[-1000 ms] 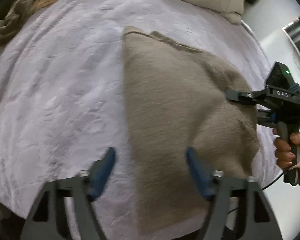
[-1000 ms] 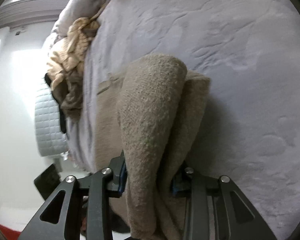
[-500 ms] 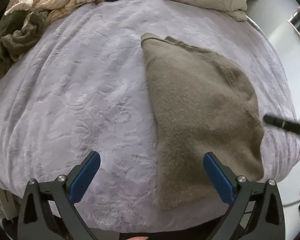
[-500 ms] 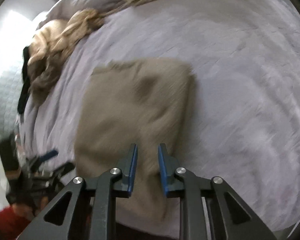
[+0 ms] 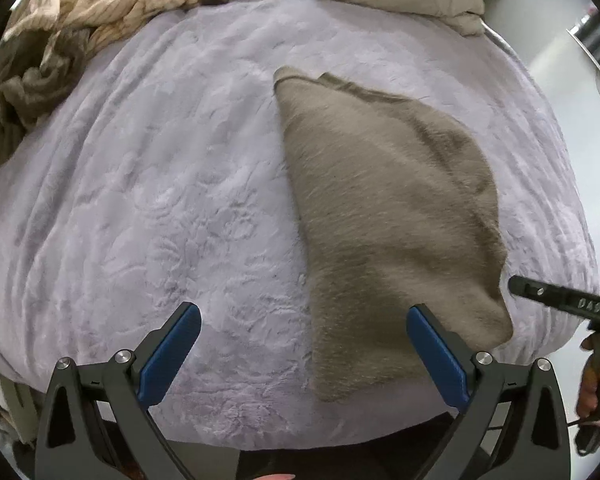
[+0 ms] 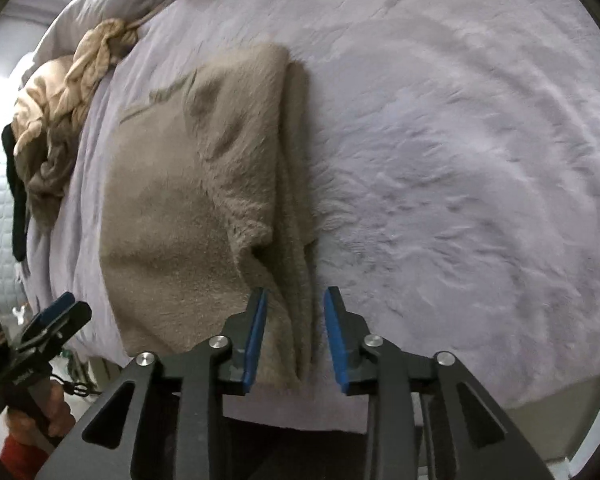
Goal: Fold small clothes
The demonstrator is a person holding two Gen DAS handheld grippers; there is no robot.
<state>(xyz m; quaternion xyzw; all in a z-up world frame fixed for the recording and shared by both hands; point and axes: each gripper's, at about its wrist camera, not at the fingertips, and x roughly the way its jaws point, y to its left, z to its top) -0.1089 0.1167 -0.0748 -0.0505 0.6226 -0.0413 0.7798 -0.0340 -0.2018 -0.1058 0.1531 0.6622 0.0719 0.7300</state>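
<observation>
Released since a second ago, the beige garment (image 5: 384, 216) is laid folded on the lilac plush bedspread (image 5: 148, 184); left gripper (image 5: 304, 334) spread wide, right gripper (image 6: 296, 332) parted, neither gripping; crumpled clothes (image 5: 84, 16) are heaped at the far edge

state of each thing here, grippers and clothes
left gripper: open wide, holding nothing
right gripper: open, straddling the garment's near edge
tan fleece garment: folded over, lying on the bed
lilac blanket: spread over the bed
clothes pile: crumpled, unfolded

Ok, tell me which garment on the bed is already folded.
The taupe fleece garment lying flat on the lavender blanket. The striped cream clothes at the far edge are a crumpled heap.
</observation>
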